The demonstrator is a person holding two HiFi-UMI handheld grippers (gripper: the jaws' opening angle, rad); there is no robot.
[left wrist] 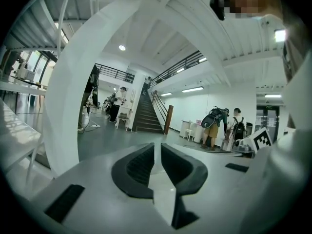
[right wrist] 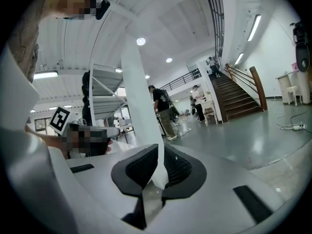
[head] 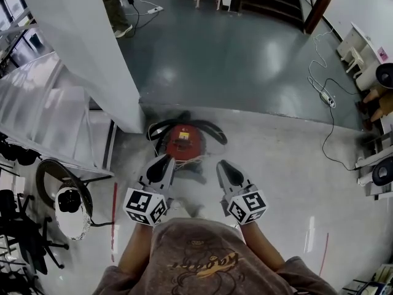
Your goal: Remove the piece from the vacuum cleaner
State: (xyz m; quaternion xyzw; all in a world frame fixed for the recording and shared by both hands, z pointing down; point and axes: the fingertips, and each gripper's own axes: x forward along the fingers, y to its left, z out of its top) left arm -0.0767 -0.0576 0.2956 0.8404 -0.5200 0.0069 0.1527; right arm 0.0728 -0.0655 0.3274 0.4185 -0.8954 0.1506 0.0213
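Note:
A red canister vacuum cleaner [head: 183, 141] lies on the pale floor straight ahead of me, and its black hose [head: 212, 128] loops around the back of it. My left gripper [head: 166, 159] hovers just over the vacuum's near left edge, with its jaws shut and empty. To the right and slightly nearer, my right gripper [head: 221, 164] hangs beside the vacuum, also shut on nothing. Both gripper views look level across the hall and do not show the vacuum. There the left gripper [left wrist: 157, 148] and the right gripper [right wrist: 160, 153] have their dark pads closed together.
A white slanted column [head: 86, 48] and white stair structure [head: 37, 109] rise at the left. Black office chairs [head: 18, 232] and a white round device [head: 70, 211] stand at the lower left. A power strip with cable [head: 327, 97] lies on the right. People [left wrist: 217, 126] stand far off.

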